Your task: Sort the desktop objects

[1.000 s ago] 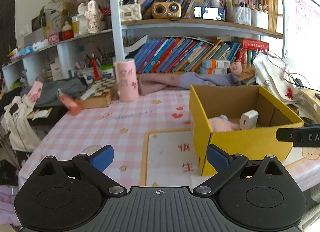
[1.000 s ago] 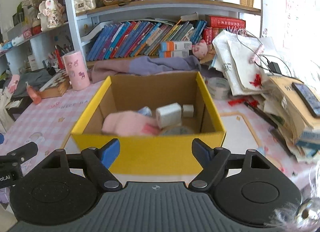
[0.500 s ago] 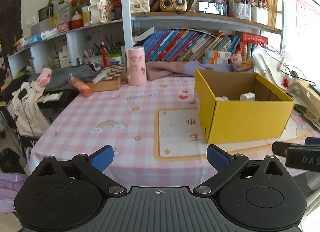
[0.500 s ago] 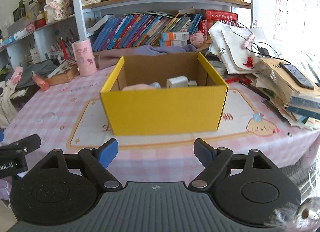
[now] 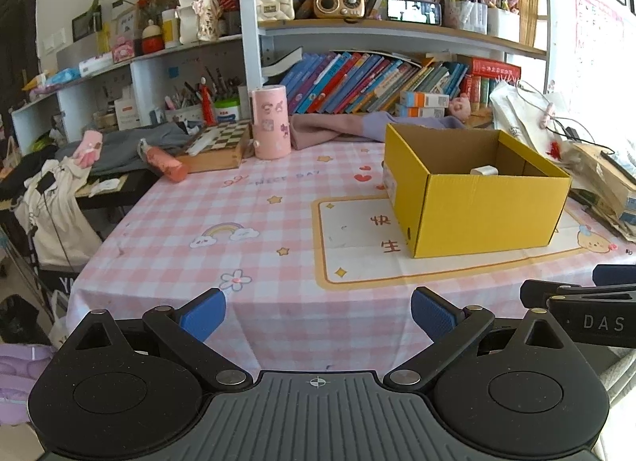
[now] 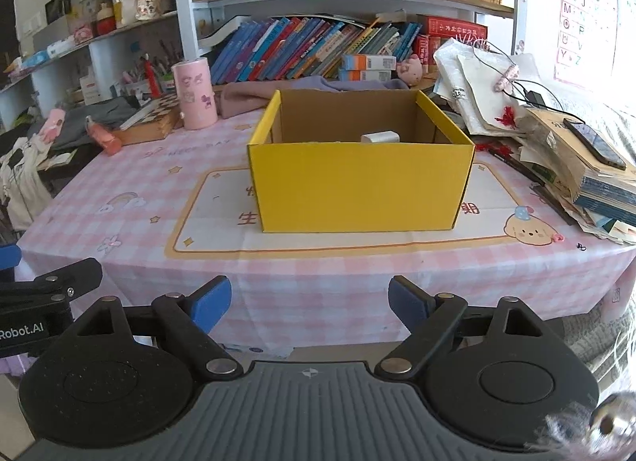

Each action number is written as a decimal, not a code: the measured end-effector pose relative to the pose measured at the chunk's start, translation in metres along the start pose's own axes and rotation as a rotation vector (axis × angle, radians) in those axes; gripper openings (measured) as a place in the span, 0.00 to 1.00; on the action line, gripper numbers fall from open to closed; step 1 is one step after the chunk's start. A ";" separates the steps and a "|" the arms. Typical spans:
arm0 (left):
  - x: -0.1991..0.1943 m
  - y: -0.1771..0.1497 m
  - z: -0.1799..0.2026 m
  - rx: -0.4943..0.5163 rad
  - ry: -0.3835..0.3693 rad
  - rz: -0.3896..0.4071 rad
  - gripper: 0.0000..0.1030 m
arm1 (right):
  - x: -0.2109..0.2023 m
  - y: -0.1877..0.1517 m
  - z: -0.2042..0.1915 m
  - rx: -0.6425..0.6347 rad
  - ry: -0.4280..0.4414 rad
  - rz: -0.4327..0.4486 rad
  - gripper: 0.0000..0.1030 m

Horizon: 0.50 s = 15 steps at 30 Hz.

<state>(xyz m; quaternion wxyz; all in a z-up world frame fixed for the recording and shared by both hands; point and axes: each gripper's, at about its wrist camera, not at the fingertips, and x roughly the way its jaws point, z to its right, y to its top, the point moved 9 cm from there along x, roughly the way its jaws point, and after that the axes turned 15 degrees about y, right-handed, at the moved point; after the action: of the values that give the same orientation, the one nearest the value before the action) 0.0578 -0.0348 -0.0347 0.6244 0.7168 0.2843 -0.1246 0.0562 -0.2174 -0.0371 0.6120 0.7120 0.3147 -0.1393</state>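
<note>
A yellow cardboard box (image 6: 359, 186) (image 5: 489, 214) stands on the pink checked tablecloth (image 5: 222, 218). Only the top of a white charger block (image 6: 380, 138) (image 5: 483, 171) shows over its rim; the rest of its contents are hidden. My right gripper (image 6: 310, 304) hangs off the table's front edge, well short of the box, its jaws opening with nothing between them. My left gripper (image 5: 318, 312) is open and empty too, at the front edge to the left of the box. The right gripper's side (image 5: 588, 314) shows at the left wrist view's right edge.
A pink patterned cylinder (image 5: 270, 123), a chessboard box (image 5: 216, 147) and a pink bottle (image 5: 165, 163) lie at the table's back left. A purple cloth (image 6: 278, 93) lies behind the box. Stacked papers, books and a phone (image 6: 592, 143) crowd the right side. Bookshelves rise behind.
Both grippers have pulled back from the box to the table's front edge, so the box looks smaller and farther. The right jaws have widened slightly.
</note>
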 end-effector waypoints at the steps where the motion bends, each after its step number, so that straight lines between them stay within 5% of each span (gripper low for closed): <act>1: 0.000 -0.001 -0.001 -0.001 -0.001 -0.001 0.98 | 0.000 -0.001 -0.001 0.000 0.000 0.000 0.83; 15: -0.004 -0.009 -0.004 0.027 -0.015 -0.005 0.98 | -0.006 -0.012 -0.010 0.018 -0.008 -0.010 0.84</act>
<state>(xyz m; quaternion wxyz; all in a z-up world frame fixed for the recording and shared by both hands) 0.0488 -0.0312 -0.0397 0.6165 0.7234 0.2799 -0.1352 0.0426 -0.2084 -0.0409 0.6060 0.7155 0.3146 -0.1478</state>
